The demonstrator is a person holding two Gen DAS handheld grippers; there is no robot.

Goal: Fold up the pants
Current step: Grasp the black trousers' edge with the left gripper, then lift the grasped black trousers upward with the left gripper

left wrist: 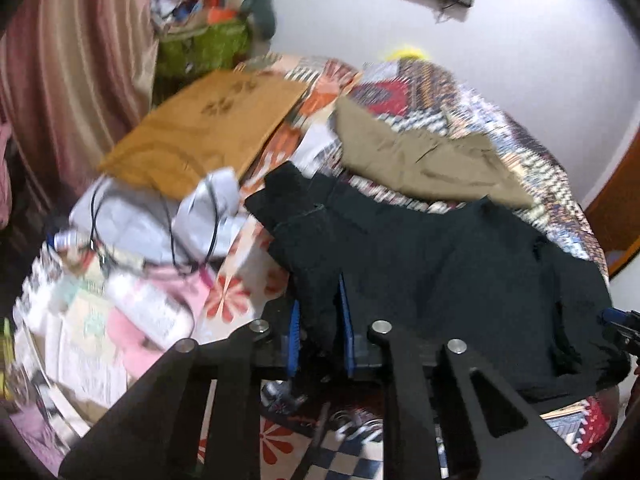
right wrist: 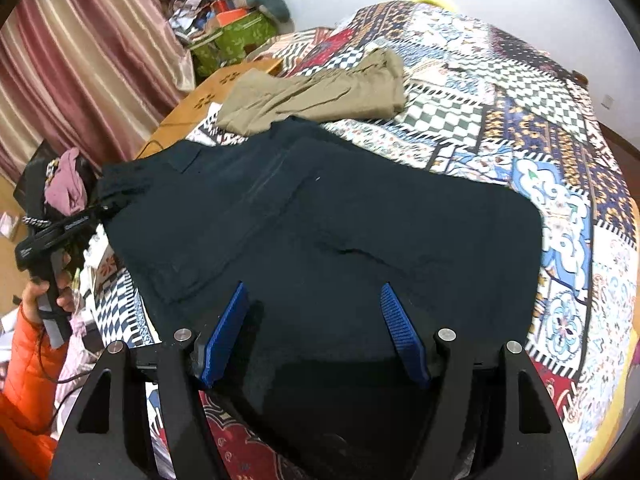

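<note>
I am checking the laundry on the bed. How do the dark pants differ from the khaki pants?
The dark pants are navy-black; the khaki pants are tan. The dark pants lie spread wide at the near edge of the bed; the khaki pants lie bunched behind them. The left gripper pinches the dark pants; nothing holds the khaki pants. Both rest on the patterned quilt.

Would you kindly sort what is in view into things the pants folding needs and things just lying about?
Job:
- dark pants
- left claw, shut on them
- right claw, open

Lying about:
- khaki garment
- wooden board
- patchwork quilt
</note>
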